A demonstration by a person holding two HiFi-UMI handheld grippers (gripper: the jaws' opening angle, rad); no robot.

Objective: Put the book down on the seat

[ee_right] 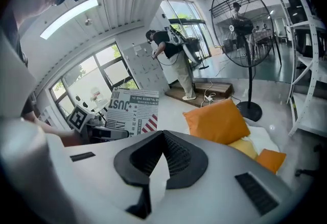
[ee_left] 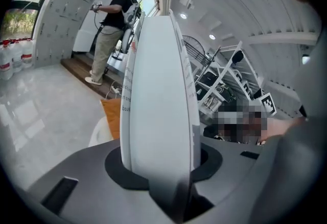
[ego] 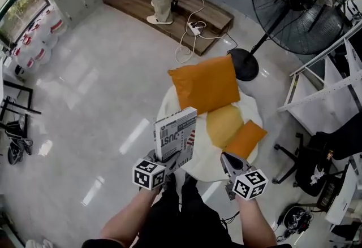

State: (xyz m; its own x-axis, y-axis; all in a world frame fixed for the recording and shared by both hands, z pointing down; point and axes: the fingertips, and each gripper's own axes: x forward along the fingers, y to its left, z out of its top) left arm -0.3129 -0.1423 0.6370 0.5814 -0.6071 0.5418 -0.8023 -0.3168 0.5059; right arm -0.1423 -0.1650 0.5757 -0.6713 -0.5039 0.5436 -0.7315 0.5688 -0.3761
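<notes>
Book (ego: 175, 134) upright over the seat's (ego: 165, 107) near edge
Left gripper (ego: 169, 160) clamps the stiff, probably light book by its bottom edge; right gripper (ego: 229, 162) is closed, empty. Glossy cover may slip.

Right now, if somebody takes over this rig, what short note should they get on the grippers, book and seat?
Left gripper: shut on the white paperback book with black print, upright over the front edge of the round white seat.
Right gripper: shut, empty, near that edge.
On the seat: big orange cushion, yellow cushion, small orange cushion.
Done: book at the seat. Left: lay it on bare seat, release.
</notes>
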